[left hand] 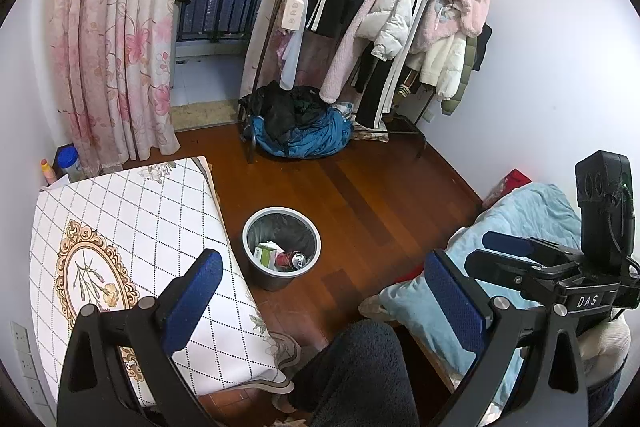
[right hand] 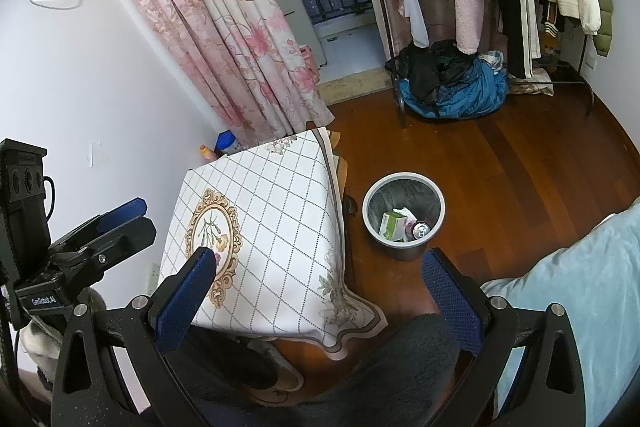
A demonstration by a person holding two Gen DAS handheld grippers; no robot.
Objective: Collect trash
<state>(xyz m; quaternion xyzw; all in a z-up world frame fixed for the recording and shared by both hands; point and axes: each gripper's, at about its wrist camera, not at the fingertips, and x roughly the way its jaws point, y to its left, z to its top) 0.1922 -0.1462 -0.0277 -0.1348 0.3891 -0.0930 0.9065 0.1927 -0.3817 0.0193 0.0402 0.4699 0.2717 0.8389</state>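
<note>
A grey trash bin (left hand: 280,277) (right hand: 404,245) stands on the wooden floor beside the table. Inside it lie a green-and-white carton (left hand: 267,254) (right hand: 393,225), a drink can (left hand: 298,259) (right hand: 420,229) and some crumpled paper. My left gripper (left hand: 324,301) is open above the floor and a dark-trousered knee, with nothing between its blue pads. My right gripper (right hand: 320,301) is open too, holding nothing, raised over the table's near corner. Each gripper shows at the edge of the other's view: the right one (left hand: 508,251), the left one (right hand: 120,213).
A small table with a white diamond-pattern cloth (left hand: 132,227) (right hand: 264,211) stands left of the bin. A light blue quilt (left hand: 500,227) (right hand: 580,287) lies at the right. A clothes rack (left hand: 380,27) and a pile of blue and black clothes (left hand: 304,131) stand at the back, next to floral curtains (left hand: 112,47).
</note>
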